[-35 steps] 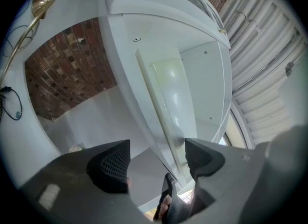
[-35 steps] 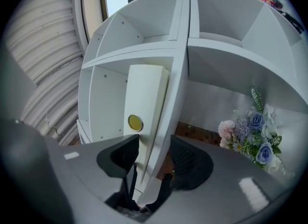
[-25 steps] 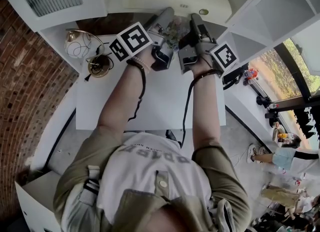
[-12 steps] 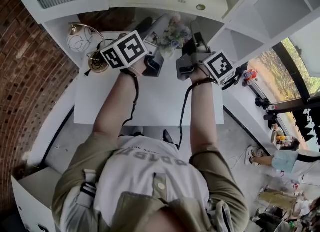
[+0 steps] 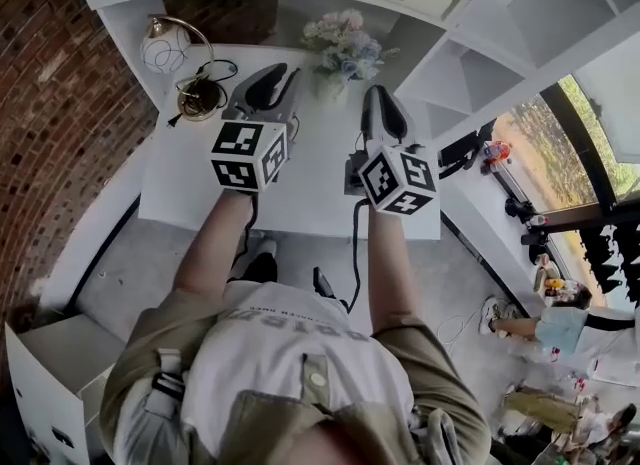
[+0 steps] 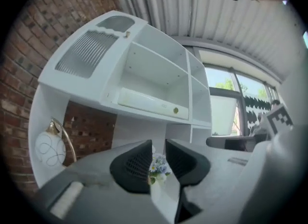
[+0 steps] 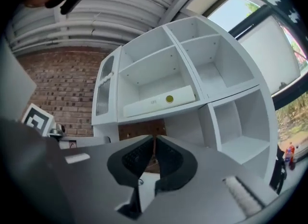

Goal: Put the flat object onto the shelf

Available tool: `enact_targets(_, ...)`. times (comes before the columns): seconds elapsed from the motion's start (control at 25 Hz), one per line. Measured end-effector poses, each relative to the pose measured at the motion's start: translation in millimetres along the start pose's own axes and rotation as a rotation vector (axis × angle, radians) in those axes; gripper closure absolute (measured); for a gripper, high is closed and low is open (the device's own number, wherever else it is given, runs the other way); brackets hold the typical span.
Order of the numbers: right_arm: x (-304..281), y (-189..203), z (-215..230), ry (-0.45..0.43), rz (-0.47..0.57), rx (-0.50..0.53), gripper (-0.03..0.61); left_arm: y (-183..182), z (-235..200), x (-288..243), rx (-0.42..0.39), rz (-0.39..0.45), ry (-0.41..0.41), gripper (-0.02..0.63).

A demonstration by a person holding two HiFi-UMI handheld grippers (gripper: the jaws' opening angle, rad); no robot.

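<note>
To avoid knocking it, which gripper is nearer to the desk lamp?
Left. The left gripper, its empty jaws just closed further, is just right of the desk lamp; the right gripper is much farther right.

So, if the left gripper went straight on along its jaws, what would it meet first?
Probably the flower bunch on the desk, framed in the gap of the left gripper, whose jaws have just been closing with nothing between them. Depth is unclear, so it might pass beside it.
</note>
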State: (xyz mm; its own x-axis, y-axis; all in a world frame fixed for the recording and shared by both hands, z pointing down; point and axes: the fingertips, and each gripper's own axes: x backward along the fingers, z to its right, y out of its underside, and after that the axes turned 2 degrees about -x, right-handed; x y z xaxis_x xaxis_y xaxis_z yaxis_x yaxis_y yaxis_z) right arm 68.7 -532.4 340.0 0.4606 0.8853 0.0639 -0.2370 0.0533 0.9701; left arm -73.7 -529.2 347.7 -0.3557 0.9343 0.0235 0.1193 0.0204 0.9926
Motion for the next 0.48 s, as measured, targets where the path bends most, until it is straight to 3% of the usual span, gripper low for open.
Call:
enact_targets(0.16,37,24,-9,0.038,-0.035,0.107,0.574,18,17,38,-0.109,-0.008,-0.057,0.606)
enact_targets(0.48,89,40,-26,0.025,-0.041,0.132,0.575,35,47,89,-0.196,-0.029,-0.088,0.606)
